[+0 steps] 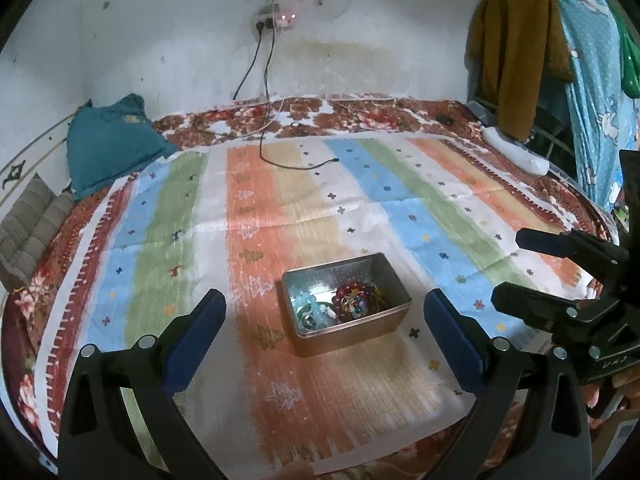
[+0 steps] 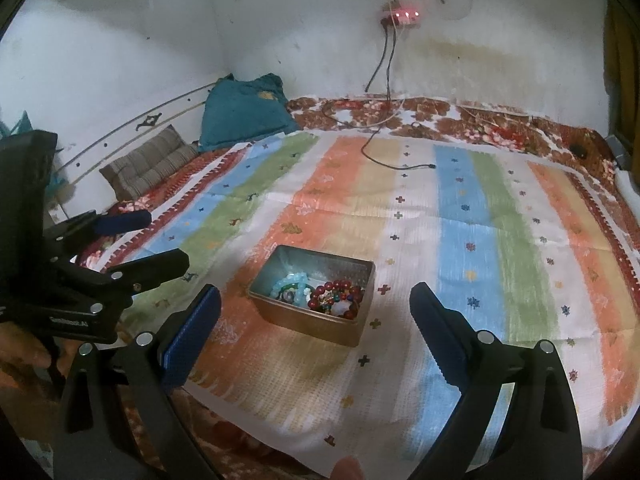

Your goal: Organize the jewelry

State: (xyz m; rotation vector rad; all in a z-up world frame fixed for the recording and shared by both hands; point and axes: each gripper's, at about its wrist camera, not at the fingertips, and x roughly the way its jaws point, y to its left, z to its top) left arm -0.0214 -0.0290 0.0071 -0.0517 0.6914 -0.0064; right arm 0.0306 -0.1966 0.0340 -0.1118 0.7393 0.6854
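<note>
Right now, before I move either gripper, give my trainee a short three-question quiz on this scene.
1. True or false: the rectangular metal tin on the striped cloth has its lid on.
2. Multiple choice: where does the dark red bead bracelet lie? A) on the cloth beside the tin B) inside the tin C) between the right gripper fingers
3. Fill in: the left gripper is ____ and holds nothing.

Key: 1 false, the tin is open on top. 2 B, it lies in the tin next to the pale blue bead bracelet. 3 open.
</note>
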